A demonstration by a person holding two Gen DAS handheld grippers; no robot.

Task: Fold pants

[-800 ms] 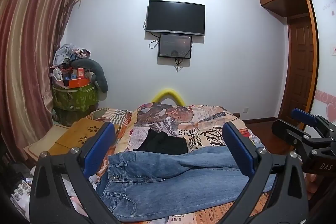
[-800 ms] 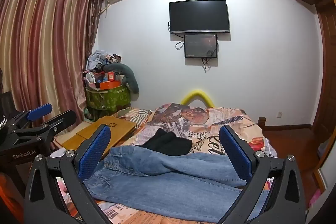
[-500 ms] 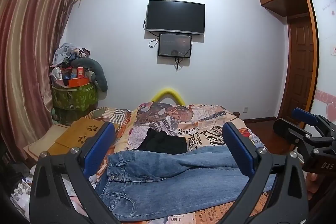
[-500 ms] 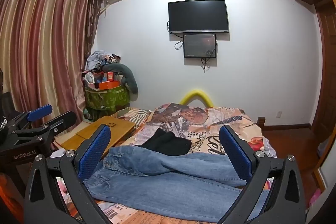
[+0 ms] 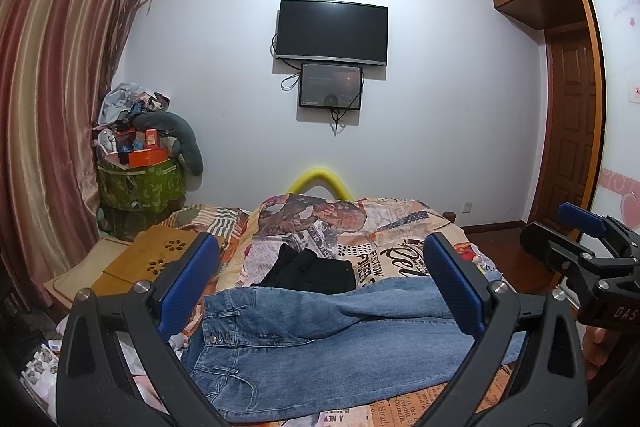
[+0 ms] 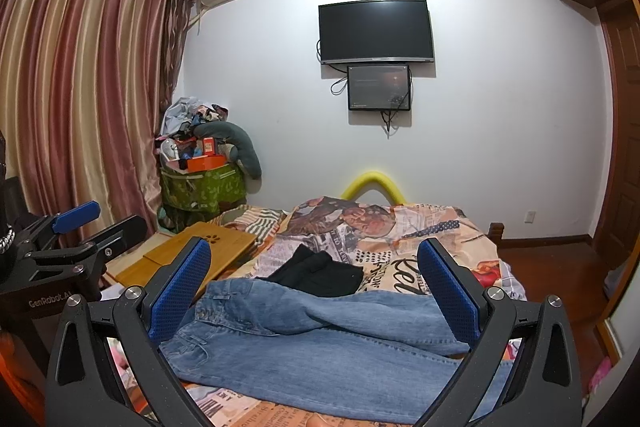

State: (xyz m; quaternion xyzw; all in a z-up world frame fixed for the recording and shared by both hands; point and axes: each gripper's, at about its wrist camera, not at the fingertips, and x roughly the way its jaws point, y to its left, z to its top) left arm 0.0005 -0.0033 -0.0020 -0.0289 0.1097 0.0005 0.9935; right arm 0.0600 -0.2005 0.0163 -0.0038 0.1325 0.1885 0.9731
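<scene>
Opening step, nothing grasped yet. Jeans (image 5: 320, 343) spread flat across bed (image 5: 400, 227), just in front of black garment (image 5: 312, 271). Left claw (image 5: 320, 291) and right claw (image 6: 314, 291) both spread wide, empty, hovering above denim. Next: descend, pinch waistband and hem.

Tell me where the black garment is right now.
In both wrist views the black garment lies mid-bed on the printed bedspread, just beyond the jeans, touching their far edge.
</scene>
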